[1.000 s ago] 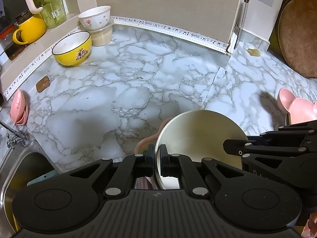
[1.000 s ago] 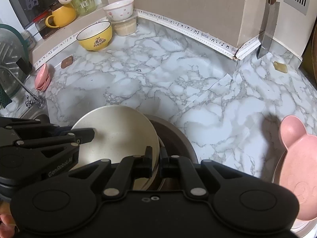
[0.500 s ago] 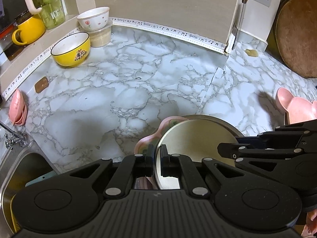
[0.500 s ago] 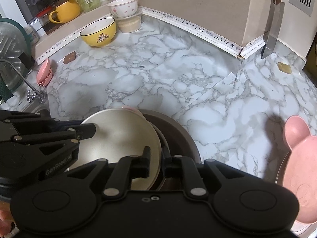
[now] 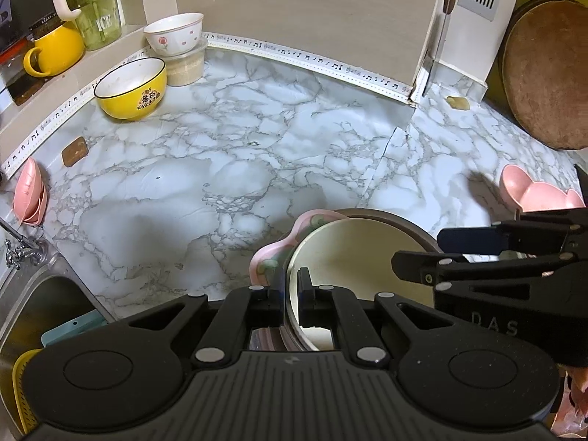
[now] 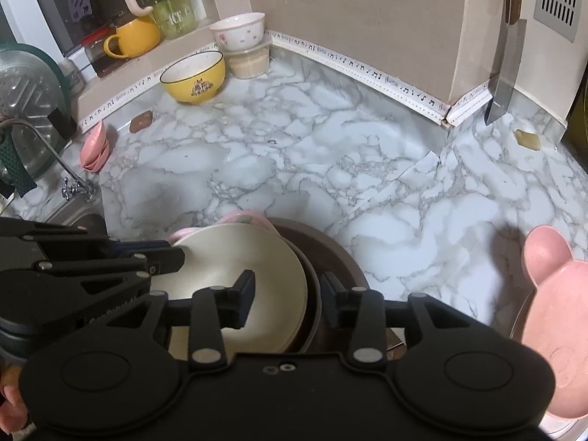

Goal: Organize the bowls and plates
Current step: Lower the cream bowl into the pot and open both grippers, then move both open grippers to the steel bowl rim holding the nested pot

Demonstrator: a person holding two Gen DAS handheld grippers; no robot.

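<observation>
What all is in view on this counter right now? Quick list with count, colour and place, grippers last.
cream plate: 1, cream, near edge, atop the stack
brown plate: 1, dark brown, under the cream one
flower-shaped plate: 1, pink, at the stack's left side
bear-shaped plate: 1, pink, far right
yellow bowl: 1, back left
floral bowl: 1, white, on a lidded tub
small pink dishes: stack, by the tap
yellow mug: 1, on the ledge
green pitcher: 1, ledge
cleaver: 1, hanging, right wall
left gripper: shut on the cream plate's rim
right gripper: jaws opening, astride the plates' rims
</observation>
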